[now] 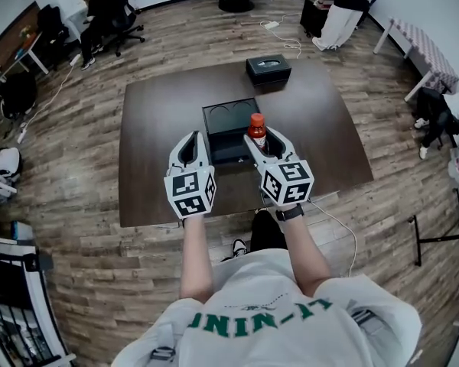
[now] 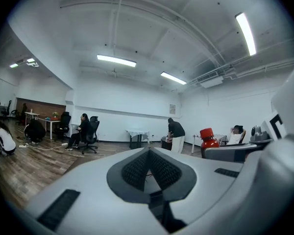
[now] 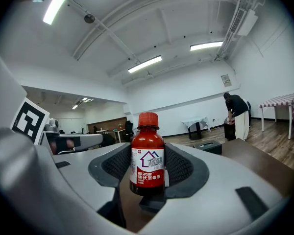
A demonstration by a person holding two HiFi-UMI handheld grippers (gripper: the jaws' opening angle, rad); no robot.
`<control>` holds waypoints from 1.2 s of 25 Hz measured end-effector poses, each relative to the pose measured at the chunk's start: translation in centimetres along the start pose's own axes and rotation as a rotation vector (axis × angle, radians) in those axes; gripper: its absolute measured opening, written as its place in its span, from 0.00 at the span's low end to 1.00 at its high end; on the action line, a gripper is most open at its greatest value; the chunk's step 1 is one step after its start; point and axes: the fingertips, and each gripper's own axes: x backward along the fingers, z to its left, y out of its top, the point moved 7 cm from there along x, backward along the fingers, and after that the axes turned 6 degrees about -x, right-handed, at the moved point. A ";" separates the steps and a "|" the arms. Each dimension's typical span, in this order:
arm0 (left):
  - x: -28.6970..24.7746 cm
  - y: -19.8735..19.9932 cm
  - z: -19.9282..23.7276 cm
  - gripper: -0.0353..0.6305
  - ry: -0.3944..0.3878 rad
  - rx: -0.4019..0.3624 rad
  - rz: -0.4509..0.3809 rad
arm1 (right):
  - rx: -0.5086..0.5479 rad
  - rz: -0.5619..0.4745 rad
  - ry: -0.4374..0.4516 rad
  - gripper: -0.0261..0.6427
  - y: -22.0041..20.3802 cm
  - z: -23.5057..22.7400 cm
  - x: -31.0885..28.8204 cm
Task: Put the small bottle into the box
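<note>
The small bottle (image 1: 257, 130) is dark red with a red cap and a red-and-white label (image 3: 147, 166). It stands upright between the pads of my right gripper (image 1: 262, 142), which is shut on it, held just above the right part of the open black box (image 1: 217, 121) in the middle of the brown table (image 1: 153, 121). My left gripper (image 1: 191, 140) hovers over the box's left front corner, jaws together with nothing between them. In the left gripper view the bottle's red cap (image 2: 207, 133) shows off to the right, beyond the left gripper (image 2: 148, 153).
A closed black case (image 1: 268, 69) sits at the table's far edge. A white cable (image 1: 333, 220) hangs off the near right side. People, office chairs (image 1: 122, 10) and small tables stand around the room on the wooden floor.
</note>
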 end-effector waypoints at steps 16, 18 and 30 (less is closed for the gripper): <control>-11.0 -3.6 1.2 0.07 -0.010 0.002 0.069 | -0.019 0.123 0.003 0.38 -2.1 -7.5 -9.4; -12.0 -4.0 1.2 0.07 -0.017 0.013 0.073 | -0.017 0.139 0.009 0.38 -2.4 -7.9 -10.4; -16.3 -7.0 2.8 0.07 -0.013 0.040 0.093 | -0.002 0.252 0.042 0.38 -5.3 -10.0 -15.3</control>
